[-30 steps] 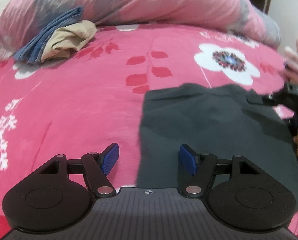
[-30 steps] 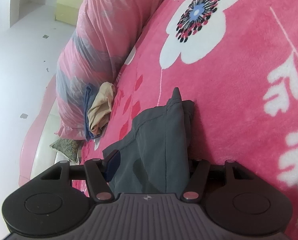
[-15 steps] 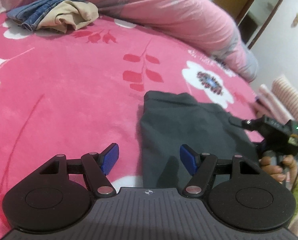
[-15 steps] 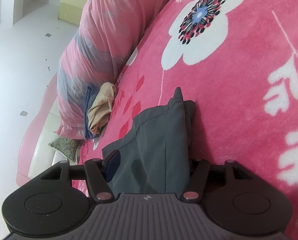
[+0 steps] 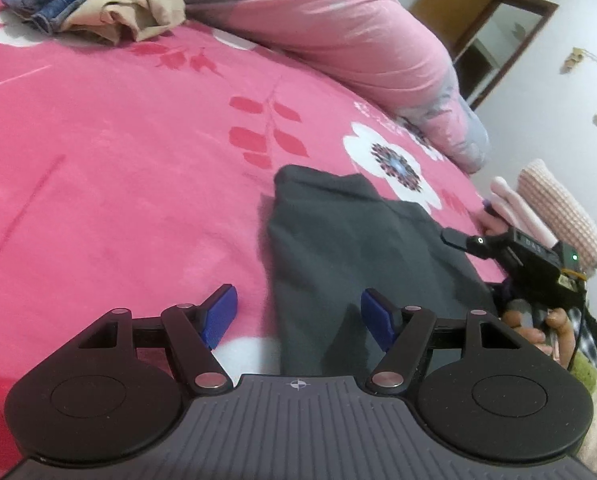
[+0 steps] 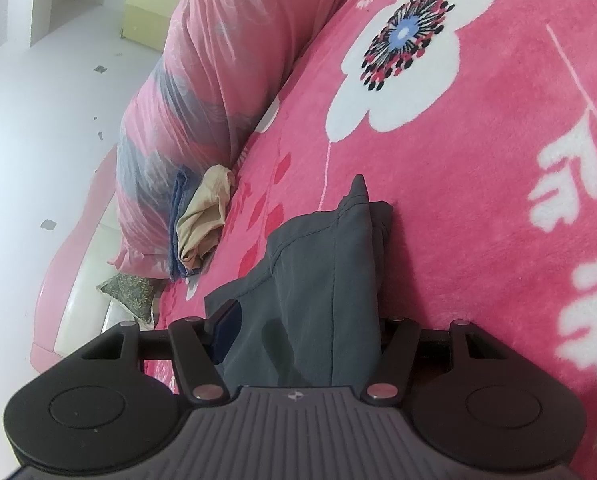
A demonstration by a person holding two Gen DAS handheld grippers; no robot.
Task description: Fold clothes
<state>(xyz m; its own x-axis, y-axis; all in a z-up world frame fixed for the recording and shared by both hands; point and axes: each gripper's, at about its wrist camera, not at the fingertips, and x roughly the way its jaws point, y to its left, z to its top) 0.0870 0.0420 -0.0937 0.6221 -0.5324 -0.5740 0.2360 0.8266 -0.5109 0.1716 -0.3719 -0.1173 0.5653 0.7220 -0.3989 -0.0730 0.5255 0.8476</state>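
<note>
Dark grey garment (image 5: pixel 362 248), soft, light and limp, lies part-folded on the bed (image 5: pixel 118 160); right gripper (image 6: pixel 306 332) grips its edge, left gripper (image 5: pixel 298 316) stands open, empty, by the near hem, the likely hold.

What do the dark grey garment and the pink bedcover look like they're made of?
Dark grey garment: thin, smooth woven cloth, matte, with stitched seams and soft folds; possibly a synthetic blend. Pink bedcover: plush fleece, going by its fuzzy nap and the soft-edged flower print.
</note>
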